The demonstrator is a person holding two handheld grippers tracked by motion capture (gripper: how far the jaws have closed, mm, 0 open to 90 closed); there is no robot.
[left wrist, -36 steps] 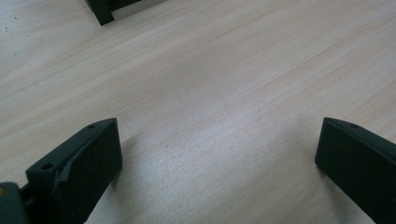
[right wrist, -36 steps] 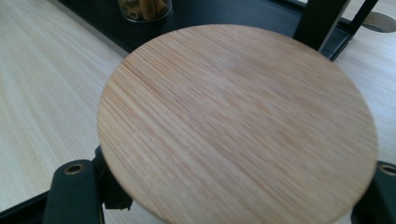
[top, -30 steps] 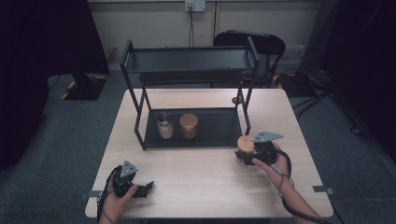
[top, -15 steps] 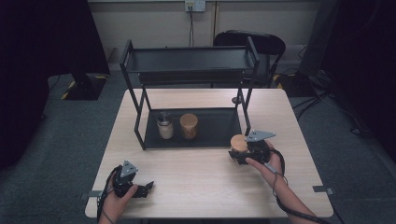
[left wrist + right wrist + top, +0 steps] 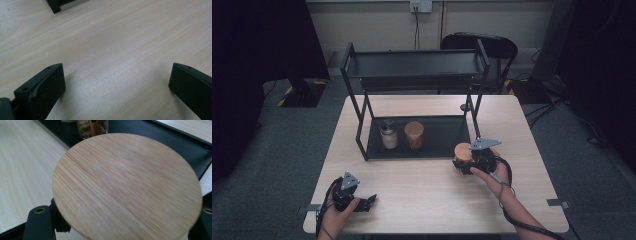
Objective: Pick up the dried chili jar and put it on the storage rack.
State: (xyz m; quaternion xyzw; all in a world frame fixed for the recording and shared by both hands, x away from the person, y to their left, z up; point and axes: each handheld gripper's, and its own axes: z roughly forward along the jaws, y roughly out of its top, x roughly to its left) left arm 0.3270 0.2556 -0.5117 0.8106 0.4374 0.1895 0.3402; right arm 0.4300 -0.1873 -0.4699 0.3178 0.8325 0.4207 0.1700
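A glass jar with a round bamboo lid is held just above the table, off the front right corner of the black rack's lower tray. My right gripper is shut on the jar below its lid. In the right gripper view the lid hides the jar body, and the jaws show at the bottom corners. My left gripper lies on the table near the front left edge. It is open, with bare wood between its jaws.
The two-tier black rack stands at the back of the table. On its lower tray are a metal-capped jar and a bamboo-lidded jar. A jar of brown sticks is ahead. A chair is behind.
My right gripper has carried the jar a little to the left, closer to the rack's front right leg. The left gripper has stayed in place.
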